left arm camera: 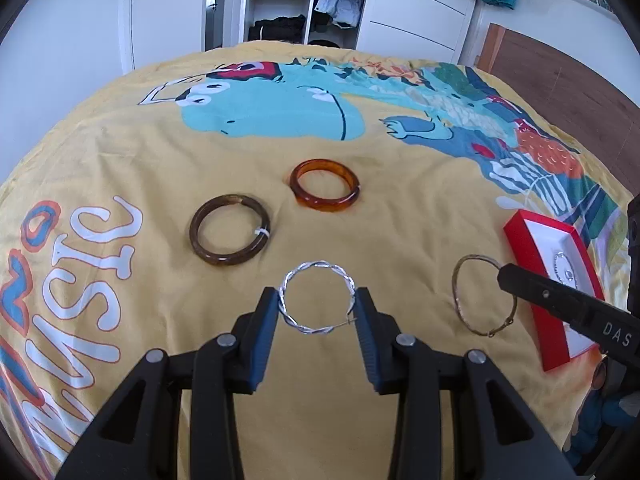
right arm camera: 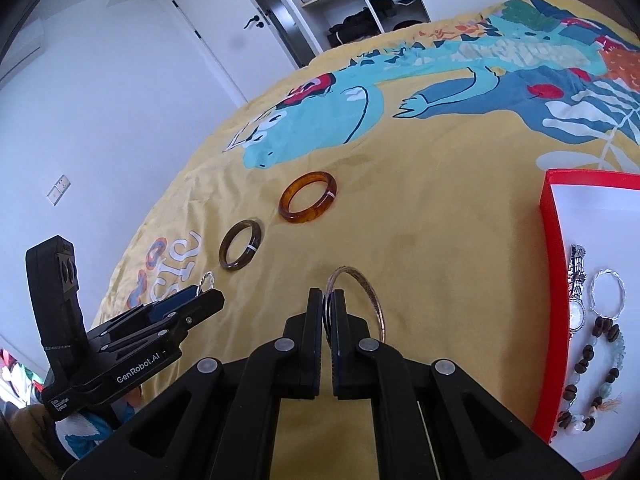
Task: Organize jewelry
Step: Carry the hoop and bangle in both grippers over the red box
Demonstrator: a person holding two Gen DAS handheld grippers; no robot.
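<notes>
My left gripper [left arm camera: 318, 304] is shut on a twisted silver bangle [left arm camera: 316, 270], its fingers pressing the ring's two sides; it also shows in the right wrist view [right arm camera: 207, 280]. My right gripper [right arm camera: 329, 300] is shut on the rim of a thin bronze bangle [right arm camera: 374, 300], seen too in the left wrist view [left arm camera: 476, 260]. An amber bangle [left arm camera: 324, 191] [right arm camera: 307, 197] and a dark brown bangle [left arm camera: 229, 236] [right arm camera: 241, 250] lie on the yellow bedspread [left arm camera: 380, 208]. A red jewelry box [left arm camera: 520, 236] [right arm camera: 548, 216] sits at the right.
The box holds a watch [right arm camera: 577, 292], a silver bangle [right arm camera: 608, 292] and a bead bracelet [right arm camera: 592, 376]. Beyond the bed are a white door [left arm camera: 168, 8] and an open wardrobe [left arm camera: 288, 0]. A wooden floor [left arm camera: 560, 80] lies to the right.
</notes>
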